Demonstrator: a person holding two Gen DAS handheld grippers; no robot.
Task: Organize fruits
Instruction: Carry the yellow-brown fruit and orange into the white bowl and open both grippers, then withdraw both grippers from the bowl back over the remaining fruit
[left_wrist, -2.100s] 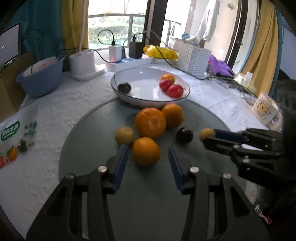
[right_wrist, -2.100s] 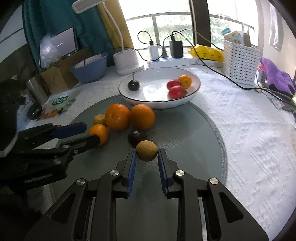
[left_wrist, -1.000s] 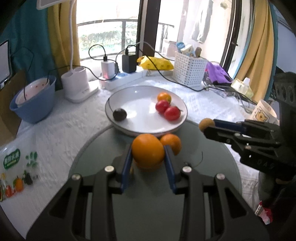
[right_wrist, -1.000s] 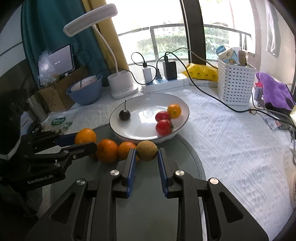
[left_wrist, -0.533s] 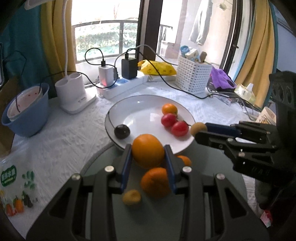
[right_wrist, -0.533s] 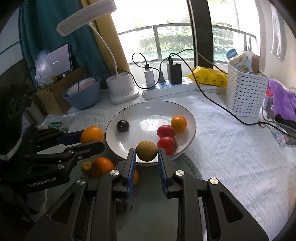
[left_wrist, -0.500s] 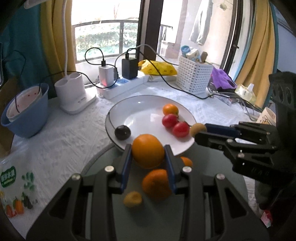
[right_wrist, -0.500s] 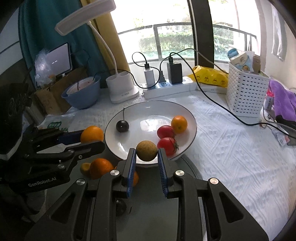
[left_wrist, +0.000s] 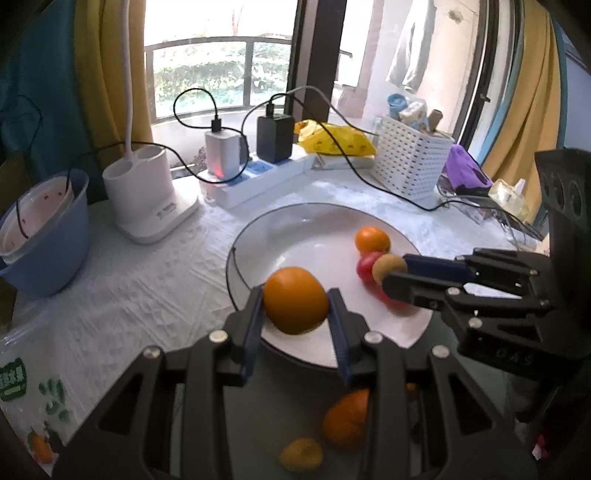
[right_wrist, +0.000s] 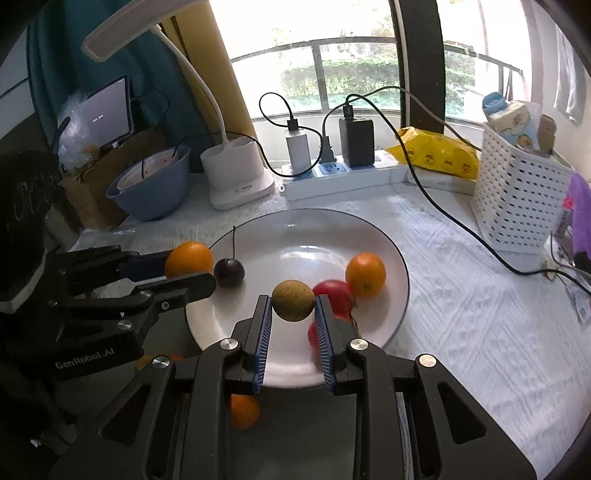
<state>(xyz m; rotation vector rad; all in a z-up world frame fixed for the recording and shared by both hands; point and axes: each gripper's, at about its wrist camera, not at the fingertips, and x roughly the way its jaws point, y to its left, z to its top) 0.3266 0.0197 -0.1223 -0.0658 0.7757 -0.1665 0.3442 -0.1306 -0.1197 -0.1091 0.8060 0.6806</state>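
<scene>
Left gripper (left_wrist: 297, 314) clamps a round orange (left_wrist: 295, 300); right gripper (right_wrist: 293, 319) clamps a small brown-green round fruit (right_wrist: 293, 300). Both hang over the white round plate (right_wrist: 306, 229), which holds a dark plum (right_wrist: 229, 272), tangerine (right_wrist: 365, 274) and red tomatoes (right_wrist: 332, 293). Judged midway: two oranges (left_wrist: 345, 417) and a small yellowish fruit (left_wrist: 301, 454) lie off the plate, on the near side.

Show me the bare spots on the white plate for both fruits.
Free: the white plate centre and far side, between the dark plum and small orange. Crowded: the near right, where red tomatoes sit against that orange.
</scene>
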